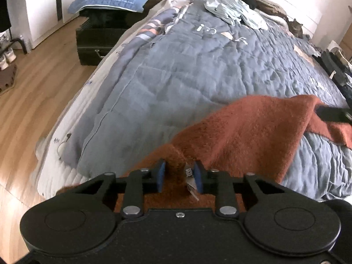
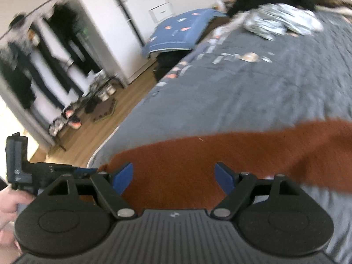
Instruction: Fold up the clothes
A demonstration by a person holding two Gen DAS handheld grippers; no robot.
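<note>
Left wrist view: left gripper (image 1: pixel 179 177) with fingers (image 1: pixel 160 176) narrowed around a bunched fold of rust sweater (image 1: pixel 242 127) and its label; pads look just short of pressing the fold, grip not confirmed. Sweater spread on bed (image 1: pixel 176 70), running from these fingers away to the right, long axis across the bed. Right gripper's finger (image 1: pixel 332 114) visible at the sweater's far right edge. Black case (image 1: pixel 96 44) on floor beside bed, pillow on top, contents not visible. Grey garment (image 1: pixel 235 12) near bed head.

Right wrist view, blurred: right gripper (image 2: pixel 173 178) with fingers (image 2: pixel 123 177) spread wide, nothing between, hovering over the sweater (image 2: pixel 220 154). Sweater band stretching rightward. Left gripper (image 2: pixel 44 171) at sweater's left end. Judged: left nearer to a hold.
</note>
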